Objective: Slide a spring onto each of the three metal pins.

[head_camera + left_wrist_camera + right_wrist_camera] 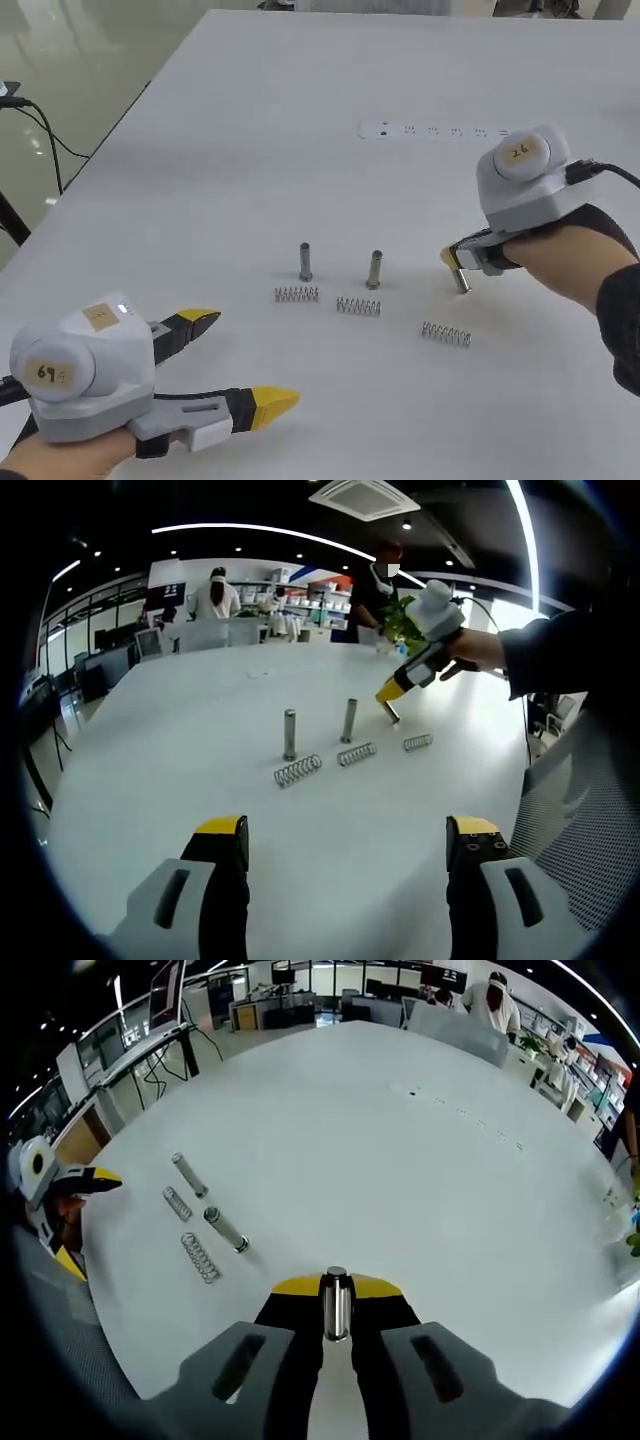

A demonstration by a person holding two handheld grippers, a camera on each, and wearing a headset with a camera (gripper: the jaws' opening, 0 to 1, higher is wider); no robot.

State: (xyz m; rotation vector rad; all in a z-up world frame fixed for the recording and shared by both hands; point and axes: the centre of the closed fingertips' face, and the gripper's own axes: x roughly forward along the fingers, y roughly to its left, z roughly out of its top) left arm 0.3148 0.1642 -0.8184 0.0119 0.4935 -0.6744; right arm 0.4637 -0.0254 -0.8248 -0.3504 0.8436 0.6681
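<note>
Clamping a metal pin (336, 1310), the right tool (452, 260) hangs near a spring (445, 334); the left tool (252, 360) gapes wide.

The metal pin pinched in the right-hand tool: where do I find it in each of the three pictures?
Head view: the held pin sticks out below the right tool, right of centre.
Left gripper view: upper right of centre, under the yellow tip.
Right gripper view: bottom centre, between that view's own jaws.
Shared landmark: the two standing pins, with springs lying beside them.
</note>
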